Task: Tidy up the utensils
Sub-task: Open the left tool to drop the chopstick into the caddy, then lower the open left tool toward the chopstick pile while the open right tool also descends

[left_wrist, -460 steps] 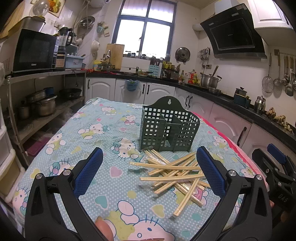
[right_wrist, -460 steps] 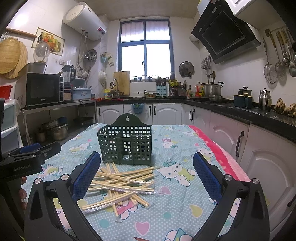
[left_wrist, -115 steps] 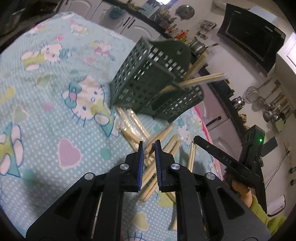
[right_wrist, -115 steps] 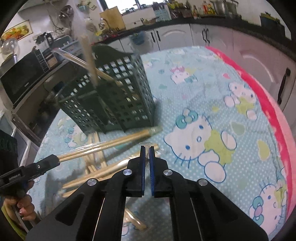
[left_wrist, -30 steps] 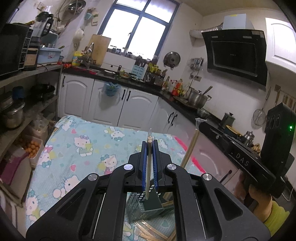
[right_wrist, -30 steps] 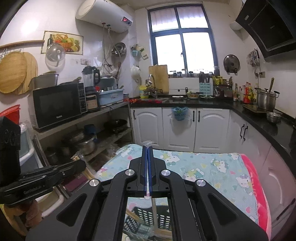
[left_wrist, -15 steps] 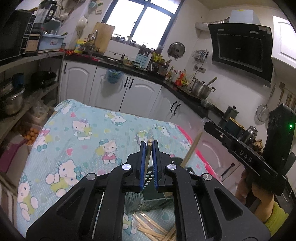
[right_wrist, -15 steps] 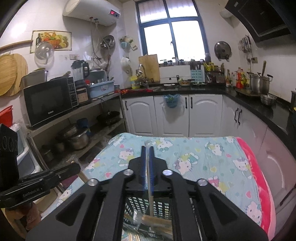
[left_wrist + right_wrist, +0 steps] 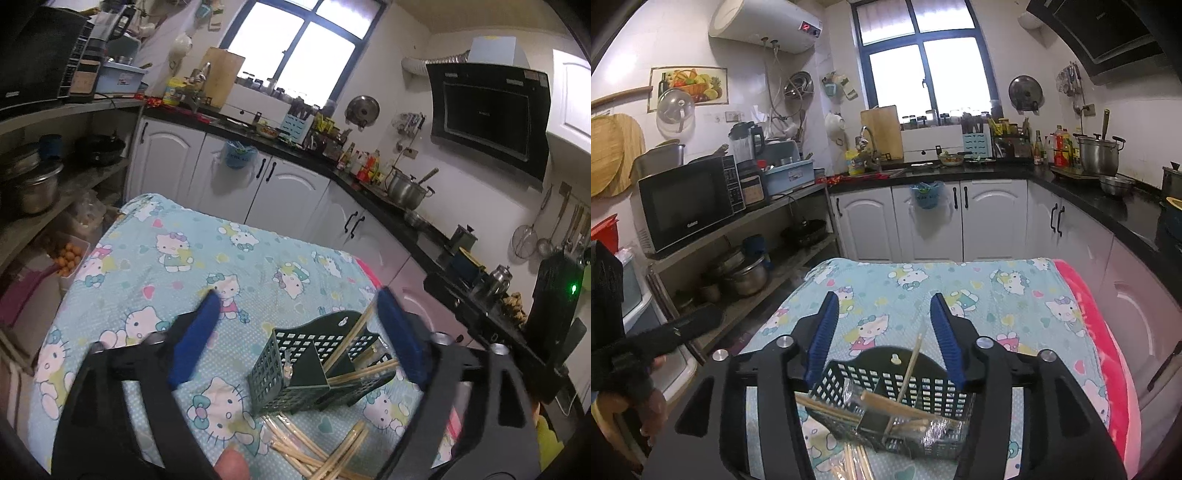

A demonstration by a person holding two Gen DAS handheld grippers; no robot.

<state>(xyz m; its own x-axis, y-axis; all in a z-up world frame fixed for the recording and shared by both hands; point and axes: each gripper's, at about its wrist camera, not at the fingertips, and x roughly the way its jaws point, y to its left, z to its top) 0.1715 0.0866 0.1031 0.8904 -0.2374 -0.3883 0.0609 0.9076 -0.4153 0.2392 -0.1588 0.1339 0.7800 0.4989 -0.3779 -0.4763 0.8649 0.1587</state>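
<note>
Both opening grippers above holder [image 9: 886, 384], clear

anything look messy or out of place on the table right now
Yes. Loose wooden chopsticks lie crisscrossed on the cartoon-cat tablecloth before the dark green plastic lattice utensil caddy; those inside lean askew over its rim.

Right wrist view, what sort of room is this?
A home kitchen, most likely: a microwave on a shelf, white cabinets under a dark counter, a pot by the range hood.
</note>
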